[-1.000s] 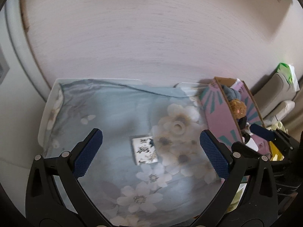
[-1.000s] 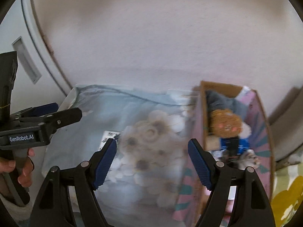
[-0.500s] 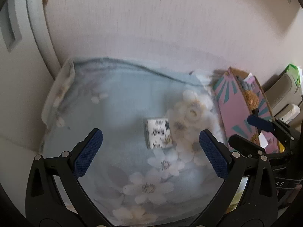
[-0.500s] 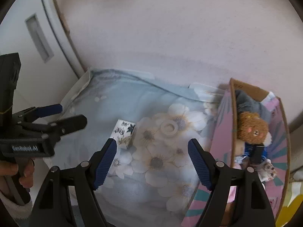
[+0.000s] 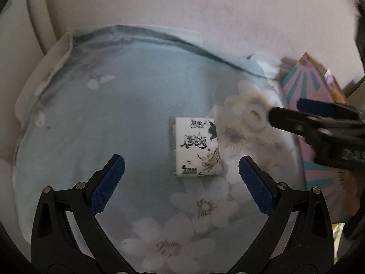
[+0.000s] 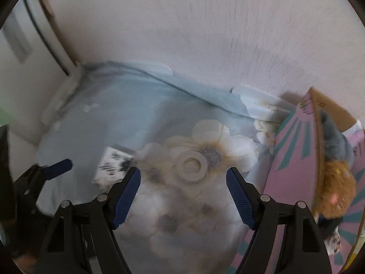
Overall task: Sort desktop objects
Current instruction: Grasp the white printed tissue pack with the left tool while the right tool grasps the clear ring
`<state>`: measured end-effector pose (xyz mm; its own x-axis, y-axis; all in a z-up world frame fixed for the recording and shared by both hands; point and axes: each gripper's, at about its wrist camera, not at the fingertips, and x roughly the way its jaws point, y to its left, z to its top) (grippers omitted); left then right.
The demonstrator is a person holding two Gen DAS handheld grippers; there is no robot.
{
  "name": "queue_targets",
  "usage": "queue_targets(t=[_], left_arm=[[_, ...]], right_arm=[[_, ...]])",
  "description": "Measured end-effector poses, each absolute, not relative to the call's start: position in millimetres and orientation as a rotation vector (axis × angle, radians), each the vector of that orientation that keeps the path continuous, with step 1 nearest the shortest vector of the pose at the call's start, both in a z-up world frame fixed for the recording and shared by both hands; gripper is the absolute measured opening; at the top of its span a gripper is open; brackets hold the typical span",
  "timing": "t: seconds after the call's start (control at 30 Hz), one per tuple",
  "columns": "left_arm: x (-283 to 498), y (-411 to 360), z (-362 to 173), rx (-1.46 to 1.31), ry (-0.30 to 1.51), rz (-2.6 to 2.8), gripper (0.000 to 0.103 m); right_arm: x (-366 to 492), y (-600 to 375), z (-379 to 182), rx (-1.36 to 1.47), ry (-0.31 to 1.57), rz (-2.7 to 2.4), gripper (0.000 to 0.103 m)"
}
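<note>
Both grippers have dropped closer to the floral cloth [image 5: 91,118]. Left gripper [image 5: 181,182] hangs open, the white packet [image 5: 196,147] lying mid-cloth just ahead between its fingers. Right gripper [image 6: 183,195] gapes empty, the white ring [image 6: 192,166] just ahead, near the cloth's right edge.

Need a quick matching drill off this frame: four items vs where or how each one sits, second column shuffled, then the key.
Items
1. white packet
2. white ring
3. brown plush toy
4. left gripper

Places or states
A. inside the pink box
B. flat on the cloth, on a printed flower, ahead of the right gripper
C. open, nothing between its pads
D. flat on the cloth, ahead of the left gripper, untouched

Pairs: 1-D, 2-B, 3-A, 4-C
</note>
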<state>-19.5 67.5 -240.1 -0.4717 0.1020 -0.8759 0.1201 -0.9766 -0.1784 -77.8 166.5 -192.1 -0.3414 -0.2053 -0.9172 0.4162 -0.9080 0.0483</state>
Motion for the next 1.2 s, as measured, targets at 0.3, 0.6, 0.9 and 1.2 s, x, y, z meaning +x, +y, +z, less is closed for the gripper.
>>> queue_targets(t=[0.3,0.6,0.9,1.2], left_arm=[[-31.1,82.6,-262.0,1.618,0.212,-2.636,0.089],[-39.8,79.0,-265.5,1.604,0.21,-2.635,0.088],[-35.9,78.2,-261.7,1.568,0.164,-2.65,0.043],[-30.9,64.6,-247.0,1.577,0.223,-2.665,0.042]], right_arm=[[-93.8,161.1,-231.3,1.608,0.302,-2.247,0.065],[-92.9,153.1,-236.3,1.572,0.322,-2.245,0.048],[-87.5,152.3,-233.3,1.552,0.337,-2.264,0.039],[-80.8,144.9,-217.7,1.534,0.316,-2.271,0.039]])
